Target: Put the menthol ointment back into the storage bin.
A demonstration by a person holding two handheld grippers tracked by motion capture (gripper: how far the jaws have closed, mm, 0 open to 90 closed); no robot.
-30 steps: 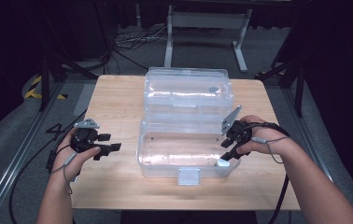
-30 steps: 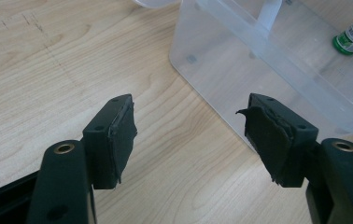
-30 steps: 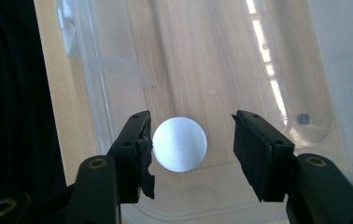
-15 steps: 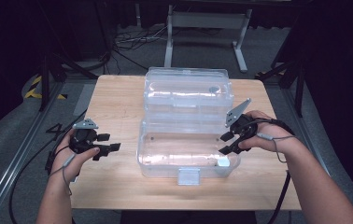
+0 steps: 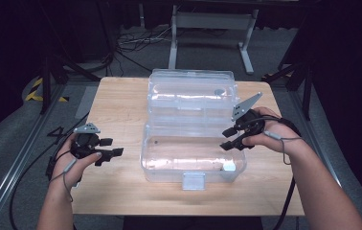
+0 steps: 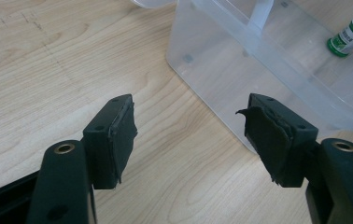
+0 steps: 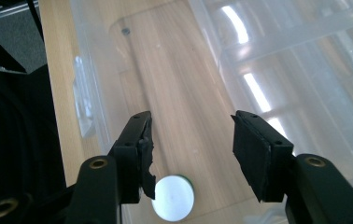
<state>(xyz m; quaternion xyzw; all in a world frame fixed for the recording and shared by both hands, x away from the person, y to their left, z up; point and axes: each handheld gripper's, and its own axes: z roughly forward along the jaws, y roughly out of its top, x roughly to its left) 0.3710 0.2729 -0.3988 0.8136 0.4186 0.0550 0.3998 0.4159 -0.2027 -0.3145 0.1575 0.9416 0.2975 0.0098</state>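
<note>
On the left of the wooden table (image 5: pixel 117 100), the person's left hand (image 5: pixel 69 158) holds the left gripper (image 5: pixel 109 154) low over bare wood, jaws pointing toward the box. In the left gripper view its two black jaws stand wide apart with nothing between them, only tabletop and the near corner of the box beyond.

At the middle of the table sits a clear plastic storage box (image 5: pixel 193 158), long axis running left to right across the table, with its hinged clear lid (image 5: pixel 191 93) thrown open and lying back on the far side. A clear latch tab (image 5: pixel 193 181) hangs at the middle of the near wall.

Inside the box, in its near right corner, lies a small bottle (image 6: pixel 352 33) with a white cap and green label. In the left gripper view it lies on its side on the box floor, white cap toward the upper right. In the right gripper view the white cap (image 7: pixel 173 198) faces the camera as a round disc with a sliver of green behind it.

On the right, the right hand (image 5: pixel 272 132) holds the right gripper (image 5: pixel 230 139) above the right end of the box, jaws pointing left and down into it. Its jaws are spread wide and hold nothing; the bottle lies below them, near the left jaw in that view.
</note>
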